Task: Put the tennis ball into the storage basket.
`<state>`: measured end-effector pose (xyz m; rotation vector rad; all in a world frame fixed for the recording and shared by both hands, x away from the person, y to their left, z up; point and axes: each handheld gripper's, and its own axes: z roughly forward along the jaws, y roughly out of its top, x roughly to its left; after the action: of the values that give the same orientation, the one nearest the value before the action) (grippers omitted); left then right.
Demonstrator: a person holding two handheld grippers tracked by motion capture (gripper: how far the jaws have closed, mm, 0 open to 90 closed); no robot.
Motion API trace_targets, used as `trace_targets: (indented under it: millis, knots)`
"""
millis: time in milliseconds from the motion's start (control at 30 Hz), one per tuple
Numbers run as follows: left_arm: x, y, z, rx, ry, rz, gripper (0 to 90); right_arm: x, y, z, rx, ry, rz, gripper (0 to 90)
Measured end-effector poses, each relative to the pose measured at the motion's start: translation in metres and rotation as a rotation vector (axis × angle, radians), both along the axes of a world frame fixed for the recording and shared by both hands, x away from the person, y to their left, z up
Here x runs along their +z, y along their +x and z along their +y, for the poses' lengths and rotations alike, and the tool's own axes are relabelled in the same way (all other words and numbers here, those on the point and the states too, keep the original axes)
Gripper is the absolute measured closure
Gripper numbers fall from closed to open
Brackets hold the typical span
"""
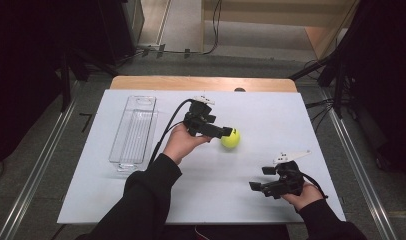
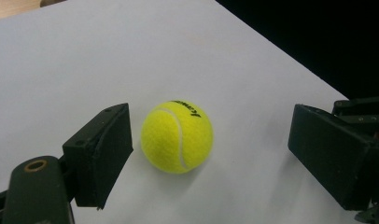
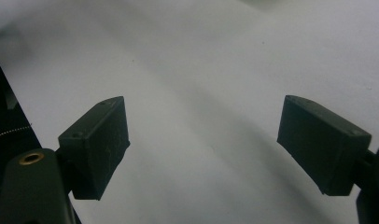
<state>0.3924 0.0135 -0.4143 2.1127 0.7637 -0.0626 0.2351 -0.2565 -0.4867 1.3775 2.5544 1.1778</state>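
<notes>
Tennis ball (image 1: 231, 138), yellow-green with a white seam and black lettering, resting on the white counter (image 1: 271, 115) right of centre, as seen from the high view. The left hand-held gripper (image 1: 225, 133), carried in the person's left hand (image 1: 183, 141), points toward the ball from the ball's left, its tip at the ball's edge. In the left gripper view the ball (image 2: 177, 136) lies between the two black jaws, which stand spread: the left jaw is just beside the ball with a narrow gap, the right jaw is well apart from it, and neither pad presses on the felt. The right hand-held gripper (image 1: 256, 186) is held in the right hand (image 1: 303, 195) near the counter's front right corner, well apart from the ball; the right gripper view shows its jaws spread wide over bare white surface, with nothing between them. A clear plastic tray (image 1: 134, 131), long and narrow, stands on the left part of the counter, well apart from the ball and from both grippers. A black cable (image 1: 168, 129) trails from the left hand-held gripper toward the person's sleeve.
</notes>
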Motion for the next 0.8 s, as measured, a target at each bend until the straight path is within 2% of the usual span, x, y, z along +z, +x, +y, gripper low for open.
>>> trace_targets:
  millis: [100,333,500,567,633,800]
  knots:
    - [-0.001,0.003,-0.004,-0.001,-0.005,-0.001,14.0,0.0,0.0,-0.001,-0.001,-0.002,-0.006,14.6]
    - [0.0,0.005,-0.015,-0.01,0.017,-0.017,14.0,0.0,0.0,-0.002,-0.009,-0.001,-0.003,14.6]
    - [-0.001,0.009,-0.023,-0.009,0.002,-0.018,14.1,0.0,0.001,-0.001,-0.006,-0.001,-0.006,14.6]
    - [-0.002,0.011,-0.027,-0.008,0.007,-0.012,14.0,0.0,0.001,-0.001,-0.006,-0.002,-0.008,14.6]
    - [-0.002,0.013,-0.033,-0.014,0.03,-0.026,14.0,0.0,0.001,-0.002,-0.006,-0.001,-0.008,14.6]
    - [-0.005,0.019,-0.042,-0.006,0.022,-0.021,14.0,0.0,0.001,-0.001,-0.004,0.003,-0.008,14.6]
